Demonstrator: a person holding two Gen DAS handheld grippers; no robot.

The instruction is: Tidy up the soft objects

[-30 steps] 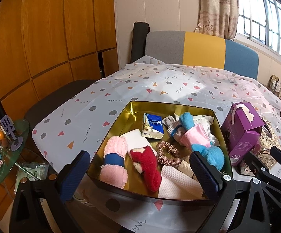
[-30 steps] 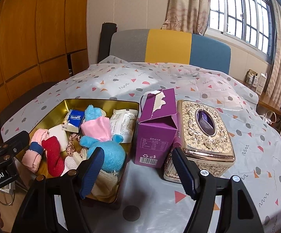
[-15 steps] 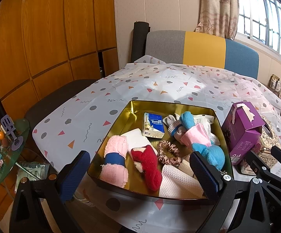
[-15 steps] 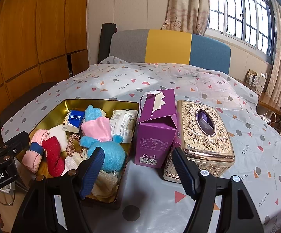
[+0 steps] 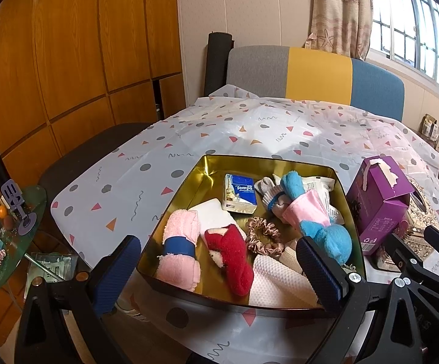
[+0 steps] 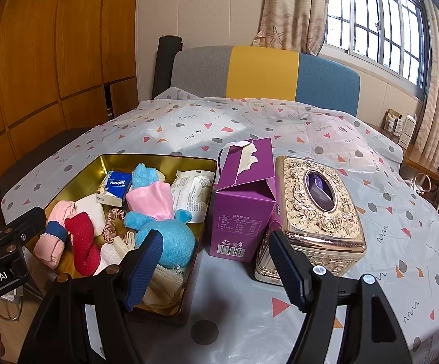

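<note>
The soft things sit heaped in the gold tin point(image 5: 207, 163) at the near edge of the tabletop point(image 6: 250, 121): a blue plush toy point(image 6: 171, 239) in a pink dress lies along the tin's right side, a red fuzzy sock point(image 5: 231, 257) near the front, a rolled pink towel point(image 5: 180, 242) with a blue band to its left, a satin scrunchie point(image 5: 260, 236) between sock and plush, and a Tempo tissue pack point(image 5: 239, 192) toward the back. I judge all of these light and yielding; the plush should compress under a pinch, so I would take it across the round body rather than the loose dress, and the towel at its banded middle so it stays rolled. The scrunchie looks slick and may slip. My left hand-held gripper point(image 5: 219, 270) hovers spread wide over the tin's front rim, holding nothing; my right hand-held gripper point(image 6: 213, 261) is likewise spread and empty, framing the purple carton point(image 6: 243, 200) that stands just beside the ornate gold tissue box point(image 6: 319, 209).
</note>
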